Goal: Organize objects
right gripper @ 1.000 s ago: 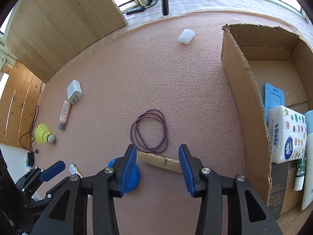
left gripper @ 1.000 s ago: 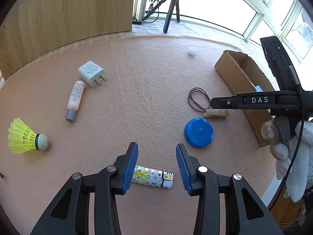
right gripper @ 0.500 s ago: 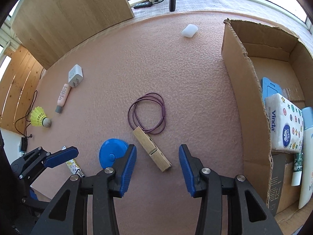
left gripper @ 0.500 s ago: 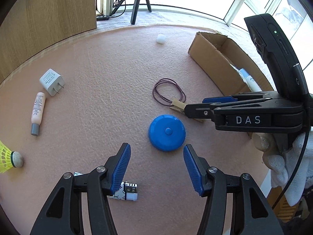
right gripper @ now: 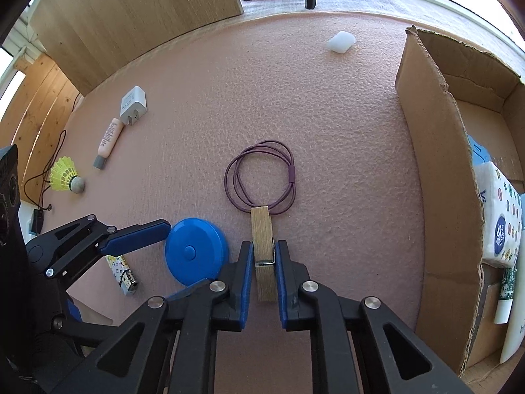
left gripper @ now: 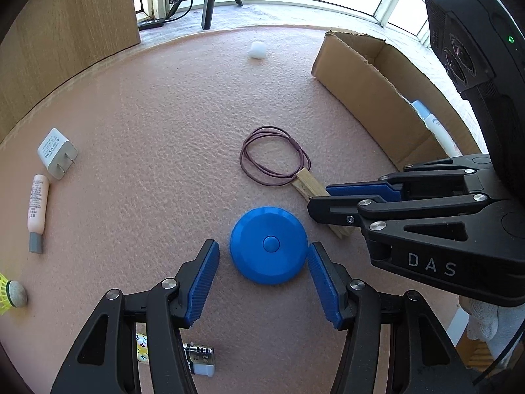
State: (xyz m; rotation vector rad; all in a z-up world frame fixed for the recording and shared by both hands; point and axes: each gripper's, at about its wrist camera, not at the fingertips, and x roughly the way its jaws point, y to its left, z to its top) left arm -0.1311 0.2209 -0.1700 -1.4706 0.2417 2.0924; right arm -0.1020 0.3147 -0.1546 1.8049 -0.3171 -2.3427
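Observation:
A blue round disc [left gripper: 269, 244] lies on the pink mat, and my left gripper [left gripper: 262, 251] stands open astride it, one pad on each side with small gaps. Just right of the disc lies a wooden clothespin [right gripper: 261, 229], its far end resting on a purple cord loop [right gripper: 261, 177]. My right gripper [right gripper: 264, 249] is closing its jaws on the clothespin, and both blue pads press its sides near the wire spring. In the left wrist view the right gripper [left gripper: 323, 198] covers most of the clothespin [left gripper: 310, 184].
An open cardboard box [right gripper: 433, 164] at the right holds a tissue pack [right gripper: 498, 223] and bottles. A patterned lighter [left gripper: 200, 359], shuttlecock [right gripper: 65, 175], cream tube [left gripper: 36, 203], white charger [left gripper: 55, 157] and small white case [left gripper: 257, 49] lie scattered on the mat.
My left gripper moved from the lighter to the blue disc and opened wider. My right gripper rolled into line with the clothespin and closed on it.

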